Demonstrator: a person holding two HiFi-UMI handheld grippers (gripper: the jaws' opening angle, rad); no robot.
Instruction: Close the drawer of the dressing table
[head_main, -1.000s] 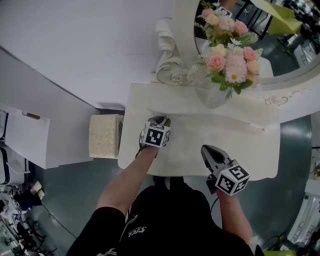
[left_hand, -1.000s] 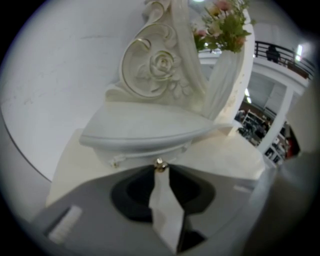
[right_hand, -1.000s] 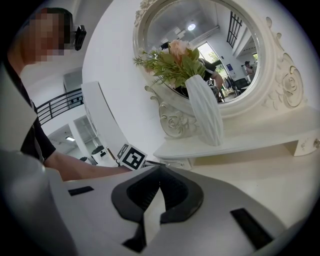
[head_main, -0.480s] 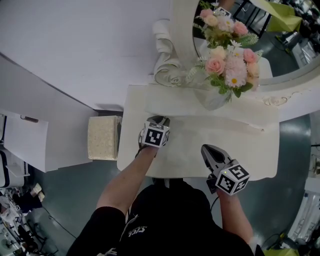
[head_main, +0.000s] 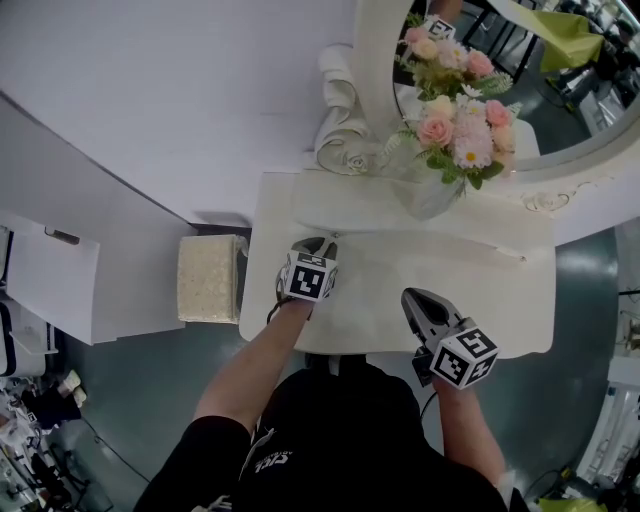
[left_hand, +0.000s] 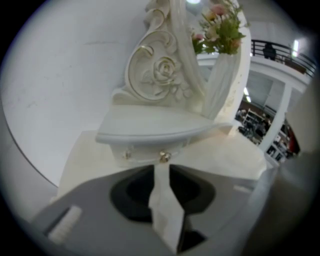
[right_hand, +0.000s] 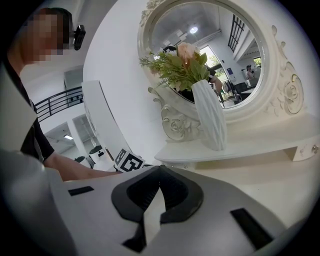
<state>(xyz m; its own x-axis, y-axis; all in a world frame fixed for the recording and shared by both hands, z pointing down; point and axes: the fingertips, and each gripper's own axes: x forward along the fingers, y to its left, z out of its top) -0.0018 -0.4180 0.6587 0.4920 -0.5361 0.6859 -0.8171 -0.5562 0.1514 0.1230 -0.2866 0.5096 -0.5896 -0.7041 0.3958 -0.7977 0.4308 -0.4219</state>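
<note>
Above cream tabletop (head_main: 440, 290) and grey floor (head_main: 150, 380), left fingers (left_hand: 127, 192) opening empty, right fingers (right_hand: 135, 192) together.

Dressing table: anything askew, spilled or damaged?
Nothing stands out. The white ribbed vase of pink flowers stands upright on the cream dressing table's raised shelf; no spill or crack shows. The small gold-knobbed drawer front sits square beneath the shelf.

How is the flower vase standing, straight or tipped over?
Upright: the white vase stands straight on the dressing table shelf, its flowers sticking up.
</note>
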